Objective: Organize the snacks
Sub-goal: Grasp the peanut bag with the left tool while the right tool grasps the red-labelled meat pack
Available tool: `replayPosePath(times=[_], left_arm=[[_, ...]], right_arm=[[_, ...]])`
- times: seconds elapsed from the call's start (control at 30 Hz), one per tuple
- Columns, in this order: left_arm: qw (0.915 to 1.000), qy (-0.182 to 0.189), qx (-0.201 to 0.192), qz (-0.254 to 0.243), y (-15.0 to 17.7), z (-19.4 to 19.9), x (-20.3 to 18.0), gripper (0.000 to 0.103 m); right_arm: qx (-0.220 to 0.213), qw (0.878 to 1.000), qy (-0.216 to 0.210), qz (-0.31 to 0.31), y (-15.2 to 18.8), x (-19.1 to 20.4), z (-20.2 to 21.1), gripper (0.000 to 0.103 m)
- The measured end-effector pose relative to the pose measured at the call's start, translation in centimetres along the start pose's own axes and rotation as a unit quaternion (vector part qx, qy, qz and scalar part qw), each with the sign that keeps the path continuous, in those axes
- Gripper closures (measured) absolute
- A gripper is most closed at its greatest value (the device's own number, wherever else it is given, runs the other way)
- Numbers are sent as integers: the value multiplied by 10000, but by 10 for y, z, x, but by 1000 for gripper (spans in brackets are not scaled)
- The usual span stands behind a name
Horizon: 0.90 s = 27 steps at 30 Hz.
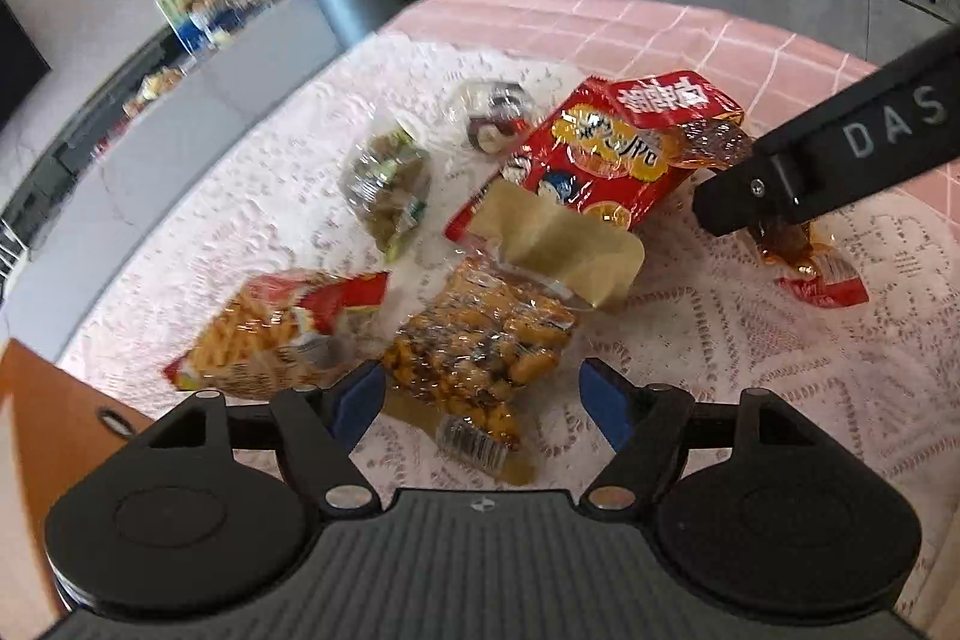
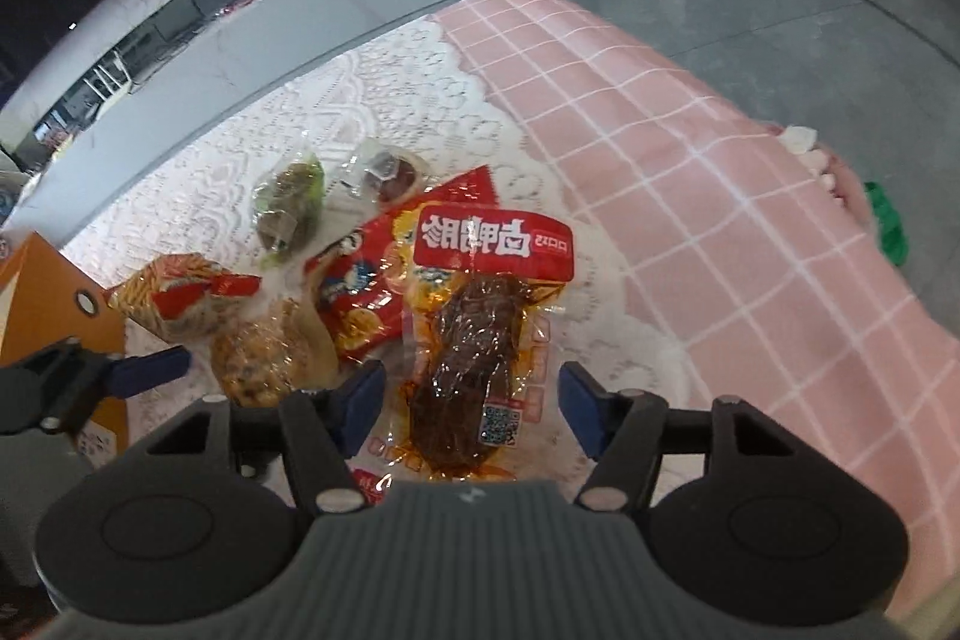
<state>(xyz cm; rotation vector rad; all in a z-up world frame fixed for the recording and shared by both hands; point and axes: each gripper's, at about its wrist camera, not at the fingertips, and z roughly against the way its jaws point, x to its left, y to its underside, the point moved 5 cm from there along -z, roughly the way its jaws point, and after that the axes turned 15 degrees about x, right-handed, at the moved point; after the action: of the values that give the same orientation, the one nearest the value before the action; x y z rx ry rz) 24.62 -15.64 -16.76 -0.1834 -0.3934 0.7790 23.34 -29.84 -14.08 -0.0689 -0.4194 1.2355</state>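
Note:
My left gripper (image 1: 483,400) is open wide over a clear bag of orange-brown nuts (image 1: 480,340) with a beige paper top. Its blue pads stand clear of the bag on both sides. My right gripper (image 2: 471,400) has its pads against the long edges of a clear packet of dark braised meat (image 2: 474,340) with a red header, and the packet's sides are crinkled. In the left wrist view the right gripper (image 1: 714,208) crosses that packet (image 1: 822,280). The header lies on a red chip bag (image 2: 360,292). One left finger (image 2: 150,367) shows in the right wrist view.
A red waffle-crisp bag (image 1: 270,334), a clear bag of green-brown snacks (image 1: 387,184) and a small clear pack (image 1: 495,112) lie on the white lace cloth (image 1: 780,400). An orange box (image 2: 54,292) stands at the left. The pink checked tablecloth (image 2: 690,196) drops off at the right.

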Motion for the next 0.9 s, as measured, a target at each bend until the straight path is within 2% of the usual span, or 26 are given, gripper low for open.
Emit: replayPosePath(times=[0.13, 0.27, 0.4, 0.5, 0.6, 0.67, 0.73, 0.83, 0.87, 0.9], left_arm=[[9993, 251, -39, 284, -7, -8, 8, 11], [9979, 390, -81, 507, -14, -13, 15, 2], [9948, 663, -137, 762, -15, -15, 20, 3], [9951, 616, -172, 750, -13, -13, 18, 5], [9962, 498, -257, 667, -14, -8, 14, 15], [9976, 314, -350, 506, -15, 0, 6, 33], [9979, 63, -519, 369, -16, 9, -1, 43], [9973, -155, -613, 380, -13, 14, -6, 49], [9966, -190, -714, 376, -11, 17, -6, 53], [9956, -315, -817, 326, -11, 22, -7, 61]], right_arm=[[79, 9999, -93, 46, -1, 3, -8, 40], [174, 9997, -164, -25, -2, 1, -15, 40], [204, 9997, -111, 31, 0, 3, -17, 39], [234, 9997, -91, 51, 0, 4, -19, 39], [240, 9997, -87, 46, 0, 3, -19, 39], [231, 9997, -85, 50, 0, 3, -18, 39], [223, 9997, -80, 54, 0, 3, -18, 39], [218, 9997, -70, 57, 1, 3, -18, 39], [217, 9997, -73, 57, 1, 3, -18, 39], [213, 9997, -77, 55, 1, 3, -18, 39]])
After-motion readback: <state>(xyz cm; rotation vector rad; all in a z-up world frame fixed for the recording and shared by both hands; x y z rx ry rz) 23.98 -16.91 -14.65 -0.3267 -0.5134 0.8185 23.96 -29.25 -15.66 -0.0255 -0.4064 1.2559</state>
